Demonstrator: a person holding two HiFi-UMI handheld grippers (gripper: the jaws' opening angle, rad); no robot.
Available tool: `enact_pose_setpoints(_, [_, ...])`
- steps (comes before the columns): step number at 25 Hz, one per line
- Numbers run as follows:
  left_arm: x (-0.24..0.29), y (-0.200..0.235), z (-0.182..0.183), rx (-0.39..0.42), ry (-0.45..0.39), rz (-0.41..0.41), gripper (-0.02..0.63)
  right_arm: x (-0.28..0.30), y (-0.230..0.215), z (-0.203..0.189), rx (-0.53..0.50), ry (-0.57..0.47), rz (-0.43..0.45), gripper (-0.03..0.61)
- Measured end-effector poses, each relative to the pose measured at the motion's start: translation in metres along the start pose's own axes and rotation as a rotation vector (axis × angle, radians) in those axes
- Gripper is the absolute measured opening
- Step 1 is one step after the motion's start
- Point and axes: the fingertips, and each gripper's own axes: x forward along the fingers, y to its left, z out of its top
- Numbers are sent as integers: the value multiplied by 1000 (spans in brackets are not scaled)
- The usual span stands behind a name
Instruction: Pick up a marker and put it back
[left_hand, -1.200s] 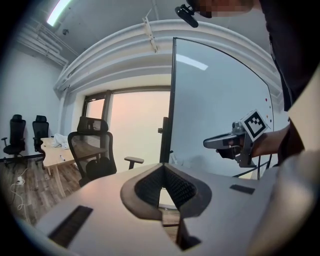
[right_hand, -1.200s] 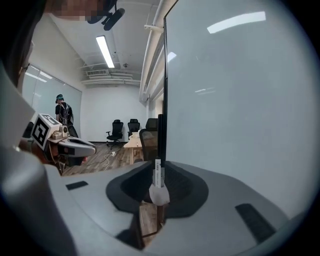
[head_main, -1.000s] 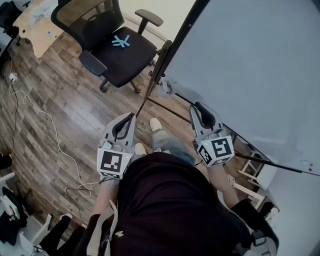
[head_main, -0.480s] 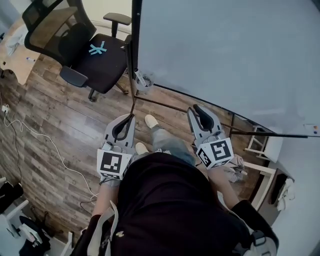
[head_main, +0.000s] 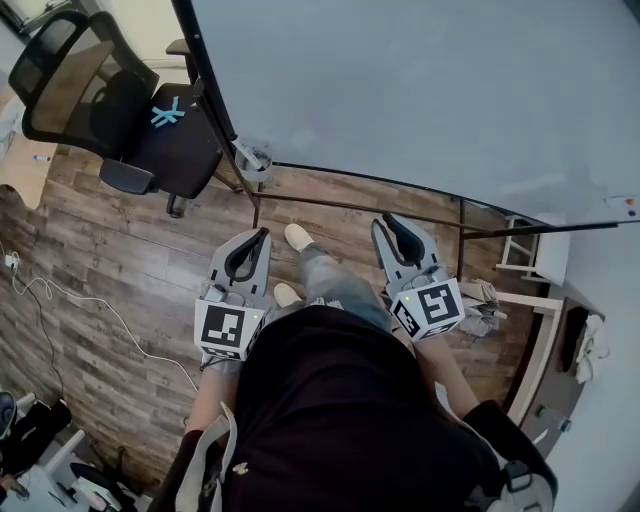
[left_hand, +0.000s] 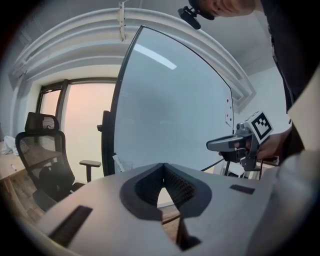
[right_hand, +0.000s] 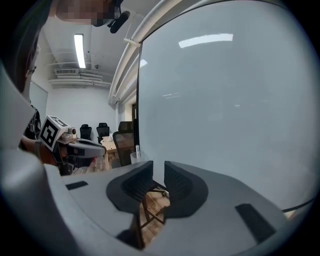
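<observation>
Whiteboard (head_main: 420, 90) above wood floor (head_main: 120, 260); left gripper (head_main: 260, 234) empty, jaws closed tip to tip; right gripper (head_main: 386, 221) empty, jaws narrowly apart; both facing the board.

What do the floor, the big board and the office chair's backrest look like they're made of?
Floor: matte planks with grain and mixed browns; wood or laminate, can't tell which.
Board: smooth, glossy pale panel with bright reflections; likely coated steel or glass.
Chair backrest: see-through black mesh in a hard dark frame, probably plastic.
</observation>
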Motion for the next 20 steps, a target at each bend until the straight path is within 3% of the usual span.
enact_pose_setpoints(20, [23, -32, 2, 49, 22, -73, 9, -23, -11, -33, 51, 31, -30, 80])
